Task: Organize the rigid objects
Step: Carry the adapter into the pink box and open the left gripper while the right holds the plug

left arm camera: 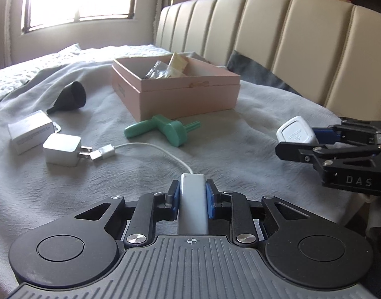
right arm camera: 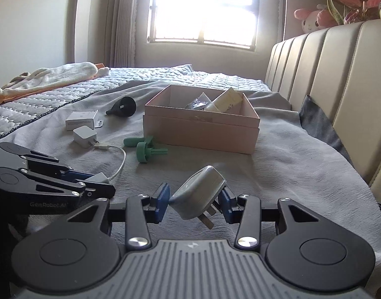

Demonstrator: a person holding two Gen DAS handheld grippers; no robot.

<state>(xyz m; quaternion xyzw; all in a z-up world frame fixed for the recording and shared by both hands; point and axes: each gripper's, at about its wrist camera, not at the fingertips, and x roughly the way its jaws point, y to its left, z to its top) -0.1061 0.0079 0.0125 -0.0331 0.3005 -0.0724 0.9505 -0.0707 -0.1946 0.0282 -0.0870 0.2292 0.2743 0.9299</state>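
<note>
My left gripper (left arm camera: 192, 196) is shut on a white adapter block (left arm camera: 192, 206) whose white cable (left arm camera: 155, 149) runs to a USB plug beside a small white charger (left arm camera: 62, 149). My right gripper (right arm camera: 194, 203) is shut on a white three-pin plug adapter (right arm camera: 198, 195), held tilted above the blanket; it also shows in the left wrist view (left arm camera: 296, 132). An open pink box (left arm camera: 175, 92) (right arm camera: 203, 129) with a few items inside sits ahead on the bed. A green plastic tool (left arm camera: 163, 129) (right arm camera: 145, 149) lies in front of the box.
A black funnel (left arm camera: 71, 97) (right arm camera: 122, 107) and a small white carton (left arm camera: 30, 130) (right arm camera: 82, 119) lie left of the box. The padded headboard (left arm camera: 302, 39) runs along the right. A folded towel (right arm camera: 48, 77) lies far left on the quilt.
</note>
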